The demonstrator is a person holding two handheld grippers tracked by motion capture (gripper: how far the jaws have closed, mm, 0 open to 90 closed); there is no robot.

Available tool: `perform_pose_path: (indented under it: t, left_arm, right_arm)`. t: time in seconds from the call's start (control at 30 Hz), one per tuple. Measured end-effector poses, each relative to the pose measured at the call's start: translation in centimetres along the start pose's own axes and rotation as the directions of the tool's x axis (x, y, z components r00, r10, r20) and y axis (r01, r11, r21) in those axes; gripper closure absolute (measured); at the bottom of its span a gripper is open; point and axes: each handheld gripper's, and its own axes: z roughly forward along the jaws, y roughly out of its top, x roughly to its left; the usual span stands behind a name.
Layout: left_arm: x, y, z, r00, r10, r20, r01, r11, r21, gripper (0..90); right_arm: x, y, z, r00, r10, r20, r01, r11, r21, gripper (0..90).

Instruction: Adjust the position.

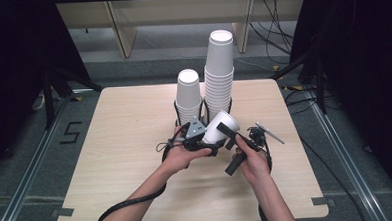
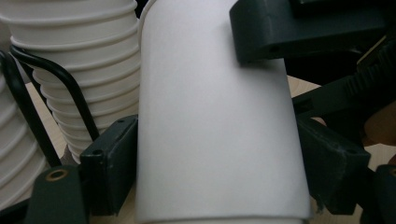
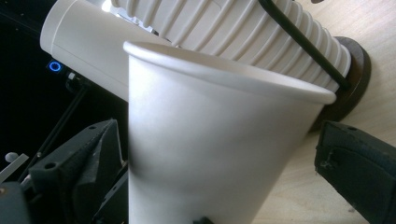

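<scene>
With the left tongs point(image 1: 205, 140) clenched around the cup point(image 1: 220, 127) mid-table, keep it steady while the spread-wide right tongs point(image 1: 238, 141) close in.

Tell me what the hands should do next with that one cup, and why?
Probably close the right hand-held gripper on the loose cup. The left hand-held gripper already clamps its body, while the right one's jaws sit wide on either side near the rim, not touching.
</scene>
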Motion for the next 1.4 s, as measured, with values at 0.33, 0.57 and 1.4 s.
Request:
perform_pose_path:
  t: [0.33,0.57,1.4]
  left_arm:
    - [-0.32,-0.23,0.24,1.0,0.006,-0.007,-0.006,1.0,0.006,20.5]
    - [-0.61,-0.25,0.49,0.9998,0.018,-0.004,-0.018,0.9998,0.005,20.6]
    - [-0.53,0.08,0.28,0.9998,0.02,0.002,-0.02,0.9996,0.018,19.4]
  right_arm:
    - [-0.21,0.23,0.61,0.9999,0.003,0.013,-0.003,1.0,0.007,5.1]
    - [-0.31,0.15,0.74,0.9995,0.026,0.017,-0.026,1.0,-0.006,10.2]
    - [0.0,0.21,0.62,0.9976,-0.061,0.032,0.063,0.997,-0.046,17.4]
